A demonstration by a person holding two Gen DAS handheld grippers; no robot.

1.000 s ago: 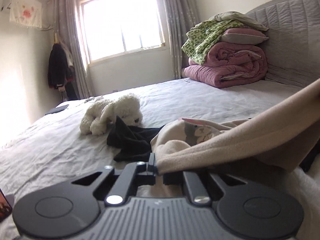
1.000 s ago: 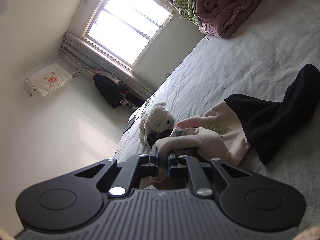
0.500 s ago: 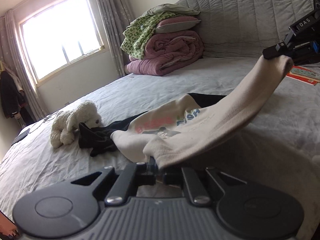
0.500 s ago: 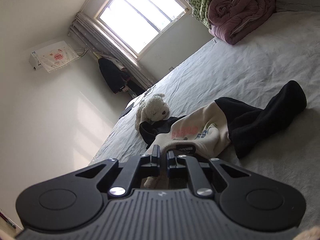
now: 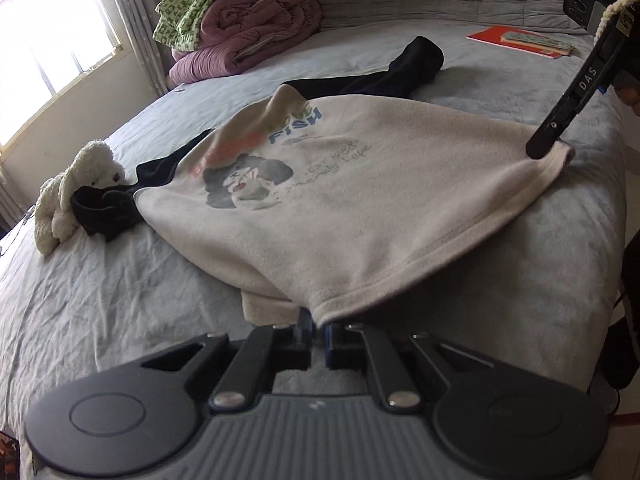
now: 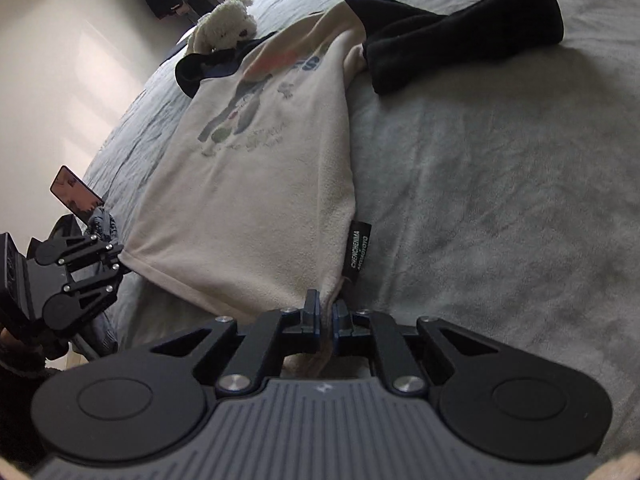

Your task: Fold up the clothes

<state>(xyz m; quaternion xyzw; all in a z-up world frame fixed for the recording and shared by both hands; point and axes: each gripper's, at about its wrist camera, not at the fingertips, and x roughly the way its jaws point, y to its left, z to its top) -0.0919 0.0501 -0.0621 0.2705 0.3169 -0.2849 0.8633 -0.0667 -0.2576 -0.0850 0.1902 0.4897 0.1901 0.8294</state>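
- Cream fleece sweatshirt with black sleeves and a cartoon print (image 5: 360,208) lies spread on the grey bed sheet (image 5: 100,300), print side up.
- The left gripper (image 5: 318,332) has its jaws pinched tight on one bottom corner of the hem.
- The right gripper (image 6: 326,320) has its jaws squeezed on the other bottom corner, next to a small black label (image 6: 357,250).
- One black sleeve (image 6: 460,36) lies stretched out on the sheet.
- A fluffy white toy dog (image 5: 72,192) lies touching the other sleeve.
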